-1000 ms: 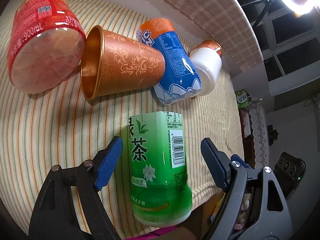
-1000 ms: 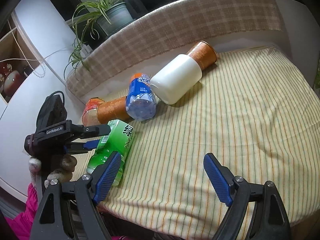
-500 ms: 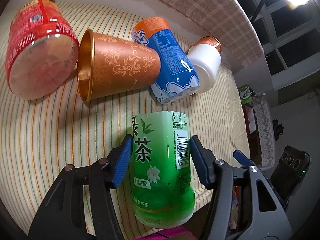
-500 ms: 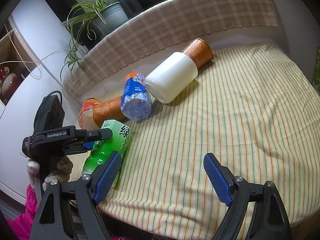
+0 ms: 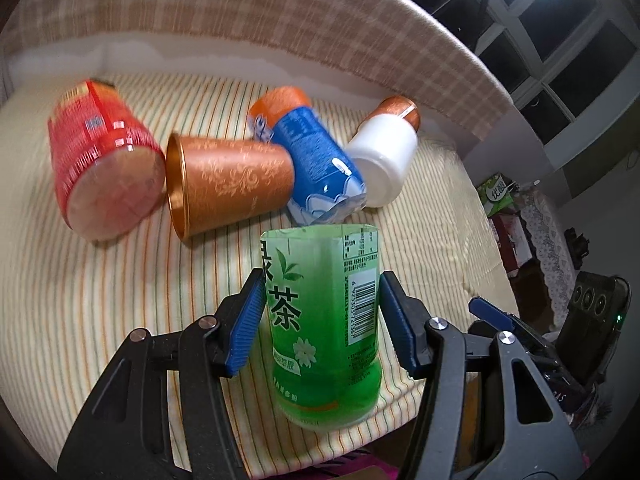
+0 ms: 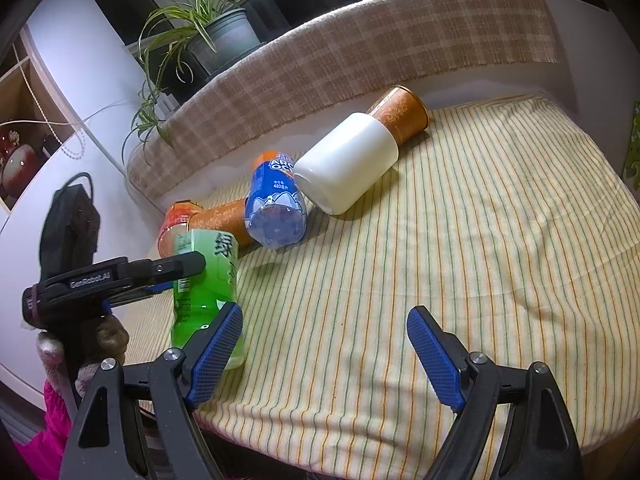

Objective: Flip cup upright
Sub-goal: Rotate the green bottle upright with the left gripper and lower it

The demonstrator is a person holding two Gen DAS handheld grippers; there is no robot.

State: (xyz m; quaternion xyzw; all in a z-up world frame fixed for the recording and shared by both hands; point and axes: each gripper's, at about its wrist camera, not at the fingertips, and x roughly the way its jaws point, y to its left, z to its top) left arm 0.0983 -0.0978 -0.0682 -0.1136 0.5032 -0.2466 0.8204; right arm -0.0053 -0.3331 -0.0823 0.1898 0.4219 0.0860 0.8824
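Green cup (image 5: 324,320) pinched in left gripper (image 5: 322,320), its base past frame bottom; red cup (image 5: 100,160) ahead-left blurred. Right gripper (image 6: 324,356) spread, empty.

Right gripper (image 6: 324,354) fingers spread over striped cloth (image 6: 480,240); left gripper (image 6: 176,276) clamps green cup (image 6: 206,276), tilted.
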